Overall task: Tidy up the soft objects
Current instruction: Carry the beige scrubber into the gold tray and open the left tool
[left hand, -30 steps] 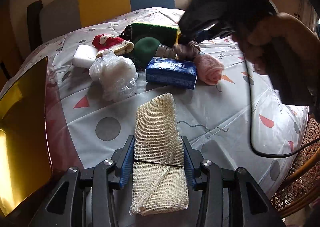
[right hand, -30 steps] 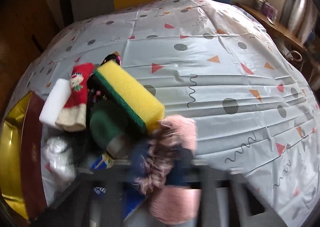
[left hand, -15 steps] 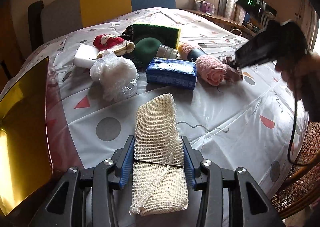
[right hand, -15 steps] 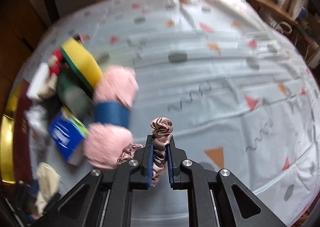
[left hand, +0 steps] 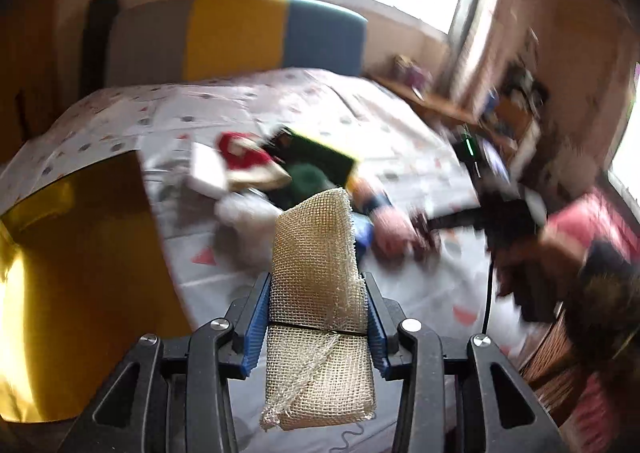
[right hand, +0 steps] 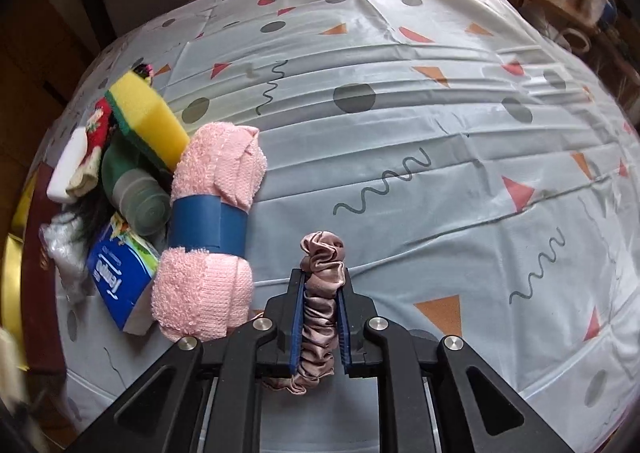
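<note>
Mesh cloth: a folded beige mesh cloth (left hand: 316,305) sat clamped between the blue pads of the left gripper (left hand: 317,317), its far end standing up past the fingertips, its near end hanging frayed towards the camera.
Left gripper: closed on the mesh cloth, held above the worktop (left hand: 312,101); this view was blurred.
Scrunchie: a dusty-pink satin scrunchie (right hand: 320,305) was pinched lengthwise in the right gripper (right hand: 320,313), bunched up beyond the fingertips.
Right gripper: jaws nearly together, pressing the scrunchie on both sides, pointing steeply down at the worktop.
Pink towel: a rolled pink towel (right hand: 212,229) with a blue paper band (right hand: 208,227) lay on the worktop just left of the right gripper.
Pile: left of the towel were a blue tissue pack (right hand: 118,279), a grey-green roll (right hand: 140,201), a yellow sponge with a green backing (right hand: 148,119), a red and white sock (right hand: 92,149), a white block (right hand: 66,169) and a crumpled clear plastic bag (right hand: 64,249), crowded together and touching.
Gold box: a shiny gold box (left hand: 76,281) stood at the left edge of the worktop.
Worktop: covered by a pale cloth printed with grey dots, orange triangles and squiggles, bare on its right half.
Chair: a grey, yellow and blue chair back (left hand: 236,35) stood at the far side.
Person: a hand (left hand: 532,269) on the right gripper's handle, blurred, at the right of the left view.
</note>
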Available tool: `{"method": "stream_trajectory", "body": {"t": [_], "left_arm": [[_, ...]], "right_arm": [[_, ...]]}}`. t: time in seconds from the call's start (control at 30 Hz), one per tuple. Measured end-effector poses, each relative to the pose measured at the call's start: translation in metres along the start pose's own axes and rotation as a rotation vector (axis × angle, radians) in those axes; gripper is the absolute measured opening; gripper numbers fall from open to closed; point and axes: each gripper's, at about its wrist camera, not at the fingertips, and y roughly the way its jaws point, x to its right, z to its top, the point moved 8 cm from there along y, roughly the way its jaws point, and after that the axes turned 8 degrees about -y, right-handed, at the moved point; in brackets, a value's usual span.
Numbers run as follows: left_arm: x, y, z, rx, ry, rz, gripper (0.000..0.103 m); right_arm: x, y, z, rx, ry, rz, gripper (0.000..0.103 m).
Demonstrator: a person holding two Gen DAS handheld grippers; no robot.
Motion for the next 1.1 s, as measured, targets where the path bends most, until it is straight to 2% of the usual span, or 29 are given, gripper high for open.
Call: {"method": "stream_trajectory", "body": {"t": [0.13,0.23,0.37,0.43,0.5,0.63,0.7,0.73,0.77,0.93,1.1], "left_arm": [[-0.056,-0.012,0.03,0.01,-0.175,0.052,0.043],[-0.11,-0.008,0.049,-0.001,-0.292,0.136,0.043],[-0.156,0.014,0.062,-0.044,-0.344,0.212,0.043],[-0.171,0.031,0.066,-0.071,-0.365,0.226,0.043],[-0.181,0.043,0.07,-0.085,-0.388,0.261,0.043],[-0.184,0.075,0.086,-0.1,-0.371,0.281,0.047],[-0.186,0.085,0.092,-0.113,-0.376,0.285,0.063],[-0.19,0.085,0.093,-0.109,-0.388,0.306,0.076],[-0.192,0.085,0.096,-0.096,-0.399,0.309,0.08],[-0.194,0.057,0.097,-0.041,-0.44,0.307,0.08],[-0.182,0.018,0.078,-0.001,-0.401,0.342,0.079]], "right_arm": [[-0.004,-0.002,-0.001,0.004,-0.07,-0.049,0.015],[-0.005,-0.003,-0.001,0.003,-0.08,-0.054,0.015],[-0.006,-0.003,0.0,0.002,-0.097,-0.067,0.015],[-0.008,-0.001,0.0,0.003,-0.105,-0.072,0.015],[-0.013,-0.003,-0.001,0.002,-0.114,-0.078,0.016],[-0.015,-0.001,-0.001,0.002,-0.133,-0.087,0.016],[-0.018,0.001,-0.001,0.001,-0.15,-0.095,0.017],[-0.019,0.002,-0.002,0.001,-0.154,-0.097,0.017],[-0.02,0.002,-0.002,0.001,-0.159,-0.1,0.017],[-0.022,0.003,-0.002,0.002,-0.167,-0.1,0.017],[-0.026,0.004,-0.002,0.008,-0.194,-0.124,0.014]]}}
